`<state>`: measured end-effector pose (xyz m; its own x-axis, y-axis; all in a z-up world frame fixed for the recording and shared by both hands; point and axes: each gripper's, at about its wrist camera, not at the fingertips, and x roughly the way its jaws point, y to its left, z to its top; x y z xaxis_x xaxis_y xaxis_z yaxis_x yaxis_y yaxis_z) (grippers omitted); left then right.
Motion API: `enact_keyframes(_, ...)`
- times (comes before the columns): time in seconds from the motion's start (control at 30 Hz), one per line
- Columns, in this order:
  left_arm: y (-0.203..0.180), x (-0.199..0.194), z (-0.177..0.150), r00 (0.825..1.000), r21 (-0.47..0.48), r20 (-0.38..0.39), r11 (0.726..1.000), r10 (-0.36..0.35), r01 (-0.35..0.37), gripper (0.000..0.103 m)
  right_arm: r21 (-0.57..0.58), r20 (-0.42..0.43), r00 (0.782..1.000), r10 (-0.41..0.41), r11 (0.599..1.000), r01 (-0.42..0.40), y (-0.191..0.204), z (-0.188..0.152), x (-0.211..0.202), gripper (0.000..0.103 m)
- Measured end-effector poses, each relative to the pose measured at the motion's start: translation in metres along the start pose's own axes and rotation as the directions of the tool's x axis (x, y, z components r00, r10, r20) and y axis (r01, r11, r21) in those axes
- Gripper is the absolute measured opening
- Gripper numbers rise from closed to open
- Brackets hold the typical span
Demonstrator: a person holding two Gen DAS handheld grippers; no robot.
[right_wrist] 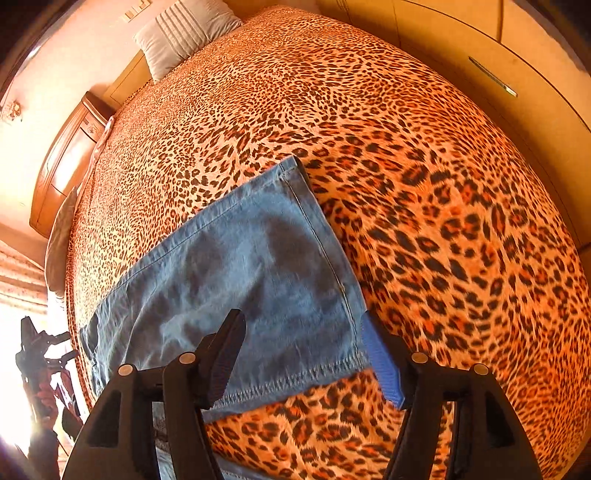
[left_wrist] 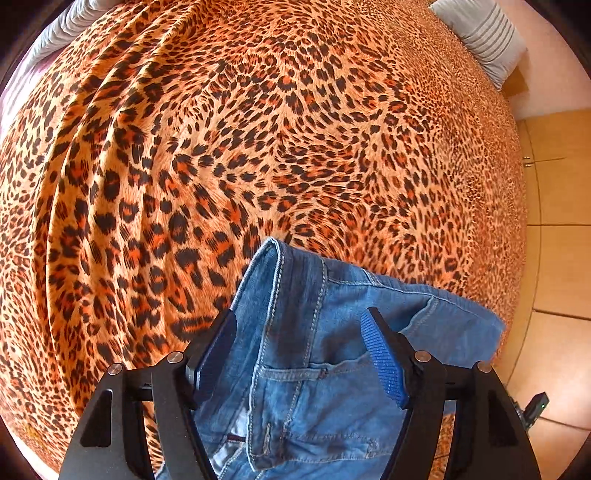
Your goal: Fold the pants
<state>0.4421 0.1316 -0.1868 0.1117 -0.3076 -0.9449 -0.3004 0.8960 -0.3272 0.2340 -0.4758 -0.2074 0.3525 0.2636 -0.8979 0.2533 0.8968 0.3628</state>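
Note:
Blue denim pants lie on a leopard-print bedspread. In the left wrist view the waist end with pocket and stitching lies between the fingers of my left gripper, which is open around it. In the right wrist view a folded leg section with its hem lies flat on the bedspread. My right gripper is open just above the hem edge, holding nothing.
A grey striped pillow sits at the head of the bed, also in the right wrist view. A wooden nightstand stands beside the bed. Wardrobe doors and tiled floor border the bed.

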Motion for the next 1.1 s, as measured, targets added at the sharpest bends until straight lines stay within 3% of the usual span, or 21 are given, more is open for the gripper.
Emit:
enact_keyframes(0.2,-0.008,0.022,0.01,0.996,0.087,-0.049,0.994,0.075,-0.07,0.07,-0.018,-0.003,1.0,0.003,1.0,-0.003,0.004,0.044,0.028,0.067)
enact_keyframes(0.43,-0.005,0.044,0.017,0.995,0.044,-0.087,0.998,0.039,-0.035,0.07,-0.007,-0.002,1.0,-0.019,1.0,0.019,0.012,0.086,0.065,0.068)
enact_keyframes(0.57,-0.019,0.056,0.025,0.994,0.066,-0.09,0.996,0.058,-0.053,0.07,-0.053,-0.037,0.999,-0.01,0.999,0.008,0.026,0.089,0.084,0.068)
enact_keyframes(0.63,-0.033,0.069,0.034,0.994,0.06,-0.102,0.998,0.035,-0.029,0.07,-0.118,-0.044,0.997,-0.061,0.992,0.055,0.038,0.086,0.089,0.07)
enact_keyframes(0.73,-0.047,0.077,0.039,0.991,0.09,-0.118,0.994,0.068,-0.058,0.069,-0.18,-0.026,0.992,-0.121,0.977,0.114,0.046,0.082,0.09,0.059)
enact_keyframes(0.77,-0.052,0.079,0.039,0.989,0.116,-0.116,0.99,0.095,-0.081,0.066,-0.187,-0.021,0.99,-0.141,0.973,0.134,0.045,0.081,0.089,0.046)
enact_keyframes(0.8,-0.057,0.08,0.04,0.986,0.14,-0.109,0.984,0.128,-0.112,0.056,-0.191,-0.018,0.987,-0.16,0.97,0.154,0.044,0.08,0.088,0.03)
enact_keyframes(0.83,-0.06,0.08,0.039,0.982,0.164,-0.096,0.976,0.161,-0.144,0.048,-0.19,-0.016,0.986,-0.167,0.969,0.161,0.041,0.08,0.085,0.023)
enact_keyframes(0.87,-0.063,0.08,0.039,0.979,0.181,-0.086,0.97,0.183,-0.165,0.03,-0.182,-0.02,0.988,-0.15,0.973,0.144,0.037,0.08,0.082,0.016)
enact_keyframes(0.97,-0.074,0.078,0.035,0.98,0.204,-0.039,0.962,0.194,-0.182,0.019,-0.205,-0.007,0.99,-0.142,0.969,0.138,0.037,0.073,0.072,0.014)
enact_keyframes(1.1,-0.1,0.061,0.011,0.964,0.302,0.082,0.915,0.253,-0.266,0.017,-0.216,0.047,0.992,-0.119,0.968,0.127,0.046,0.065,0.048,0.012)
